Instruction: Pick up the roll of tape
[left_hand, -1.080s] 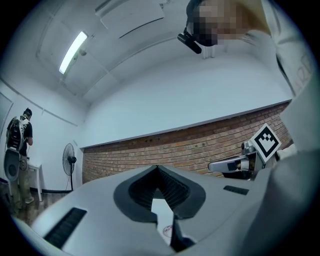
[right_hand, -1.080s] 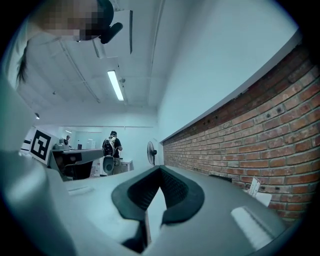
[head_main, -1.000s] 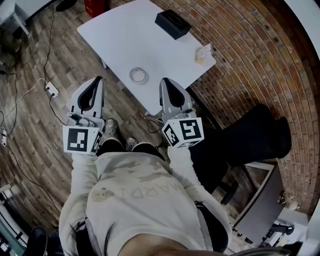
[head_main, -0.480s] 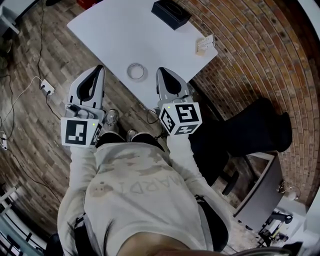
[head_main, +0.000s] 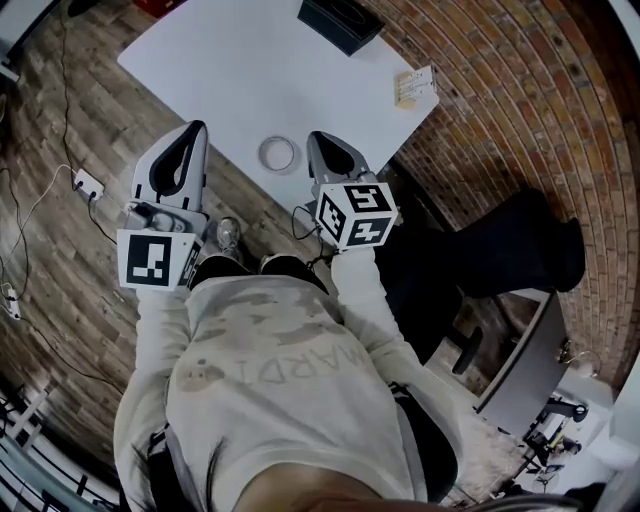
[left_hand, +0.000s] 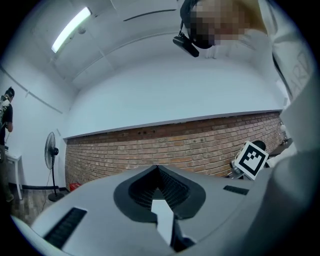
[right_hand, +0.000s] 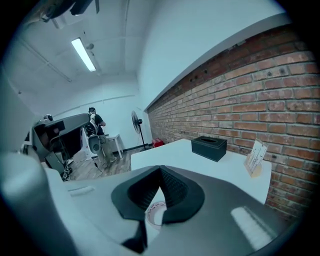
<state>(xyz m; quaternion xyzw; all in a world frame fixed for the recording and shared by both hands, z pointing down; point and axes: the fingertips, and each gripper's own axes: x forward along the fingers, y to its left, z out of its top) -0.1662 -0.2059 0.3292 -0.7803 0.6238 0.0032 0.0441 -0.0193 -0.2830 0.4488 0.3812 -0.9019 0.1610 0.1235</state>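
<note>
The roll of tape (head_main: 278, 154), a pale ring, lies flat on the white table (head_main: 230, 70) close to its near edge. My right gripper (head_main: 316, 138) is just right of the roll, over the table's near corner, with its jaws shut and empty. In the right gripper view the roll (right_hand: 155, 212) shows low through the gap behind the closed tips (right_hand: 161, 169). My left gripper (head_main: 197, 128) hangs at the table's near edge, left of the roll. It points at the brick wall, jaws (left_hand: 157, 167) shut on nothing.
A black tissue box (head_main: 338, 20) and a small card holder (head_main: 413, 86) stand on the table's far side. A black chair (head_main: 500, 255) is at the right, and a power strip (head_main: 87, 182) with cables lies on the floor at the left. A fan (right_hand: 136, 121) stands by the wall.
Both grippers have moved forward towards the table. The right one has dipped and now sits beside the tape roll; the left one has reached the table's edge.
</note>
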